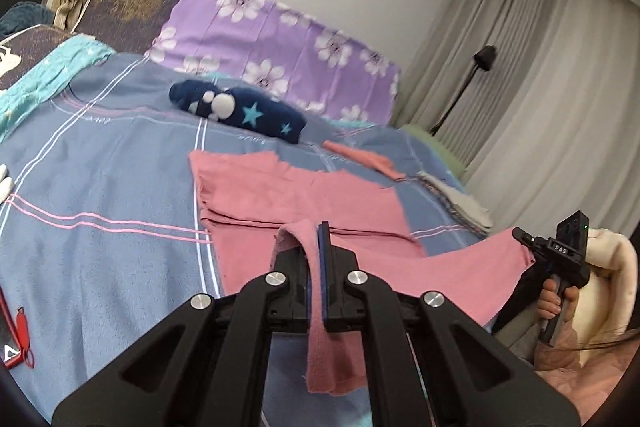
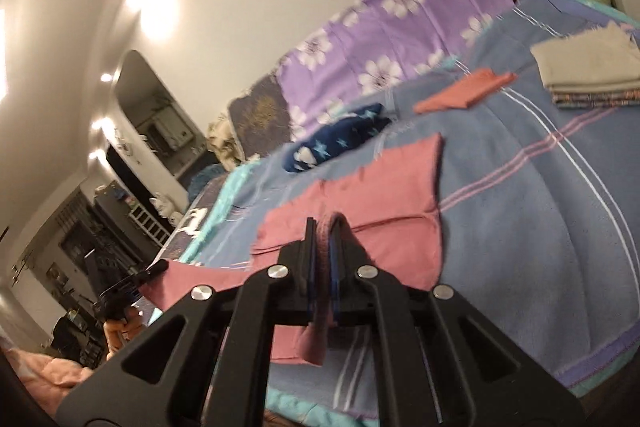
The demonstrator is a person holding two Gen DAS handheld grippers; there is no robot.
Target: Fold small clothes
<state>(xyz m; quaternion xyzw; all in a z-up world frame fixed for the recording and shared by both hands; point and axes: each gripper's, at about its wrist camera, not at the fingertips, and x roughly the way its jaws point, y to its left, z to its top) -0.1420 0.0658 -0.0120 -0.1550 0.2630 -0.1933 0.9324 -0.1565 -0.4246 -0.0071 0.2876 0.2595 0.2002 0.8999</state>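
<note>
1. We see the left gripper (image 1: 314, 247) clamped tight on a pink cloth (image 1: 288, 195) edge, centre frame.
2. The right gripper (image 2: 323, 239) is pinched on the cloth too.
3. The cloth's long axis runs away up-frame over the blue blanket (image 1: 100, 163).

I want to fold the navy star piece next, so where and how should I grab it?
Grip the navy piece at its near long edge, coming from your side of the bed. It lies bunched in a low roll across the blanket, so that edge is the closest free fabric. Both tools are busy now: the left tool and right tool each pinch the pink garment.
</note>
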